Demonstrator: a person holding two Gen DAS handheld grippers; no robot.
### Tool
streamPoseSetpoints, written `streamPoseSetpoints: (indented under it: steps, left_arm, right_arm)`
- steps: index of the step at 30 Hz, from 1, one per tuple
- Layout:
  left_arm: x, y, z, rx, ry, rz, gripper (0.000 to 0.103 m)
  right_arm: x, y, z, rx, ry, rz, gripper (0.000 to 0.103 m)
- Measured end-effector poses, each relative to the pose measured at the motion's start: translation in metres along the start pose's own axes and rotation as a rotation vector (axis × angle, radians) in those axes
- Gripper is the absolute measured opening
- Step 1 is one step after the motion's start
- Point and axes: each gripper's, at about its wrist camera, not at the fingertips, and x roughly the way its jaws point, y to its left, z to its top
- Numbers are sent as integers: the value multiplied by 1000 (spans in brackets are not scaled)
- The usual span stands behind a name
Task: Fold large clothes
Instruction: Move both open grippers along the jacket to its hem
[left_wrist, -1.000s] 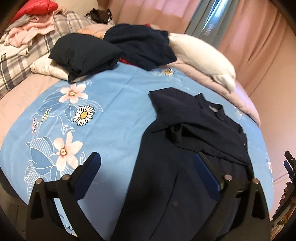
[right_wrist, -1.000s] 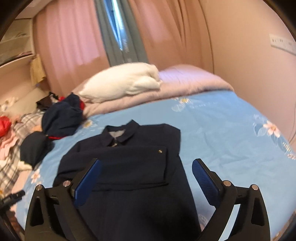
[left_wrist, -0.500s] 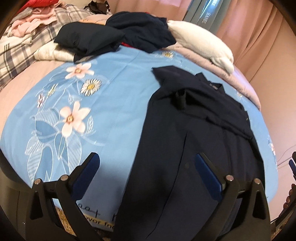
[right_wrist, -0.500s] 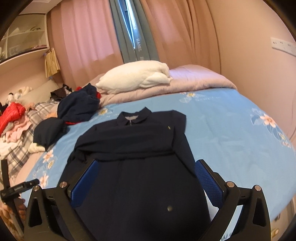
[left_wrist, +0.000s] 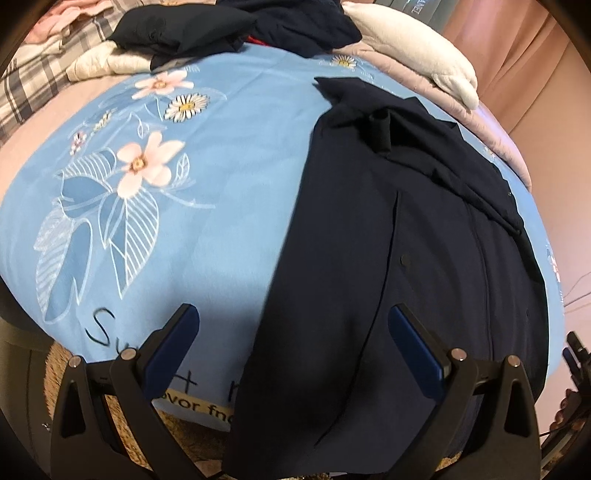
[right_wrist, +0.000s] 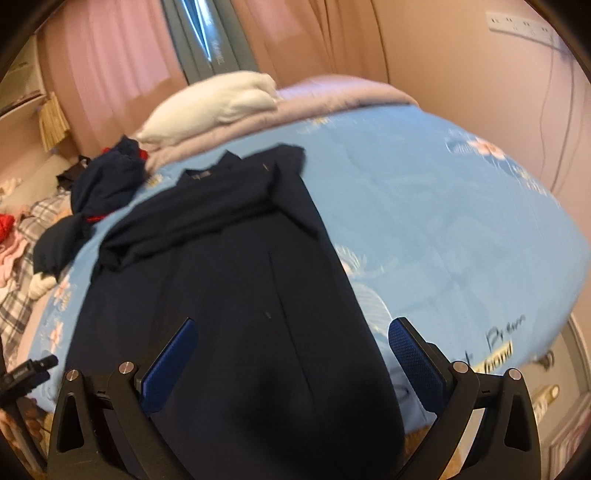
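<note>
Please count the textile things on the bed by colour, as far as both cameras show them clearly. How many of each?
Navy: 3, the long coat, a folded garment and a crumpled garment.
White: 1, the pillow.
Blue floral: 1, the bedsheet.
Mauve: 1, the quilt.
Plaid: 1, a cloth.
Total: 7; the pink and red pile at the edge is too unclear to count.

Matt navy cloth coat (left_wrist: 406, 240) on a smooth printed bedsheet (left_wrist: 221, 206) — textured blue jaw pads (right_wrist: 413, 365).
</note>
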Motion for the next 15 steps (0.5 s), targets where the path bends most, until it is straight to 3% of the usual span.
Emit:
streamPoseSetpoints:
  steps: [15]
  left_arm:
    - [15,4,-13,-3,65,10,102]
  right_arm:
    - [24,-17,-24,49,123,-40,102]
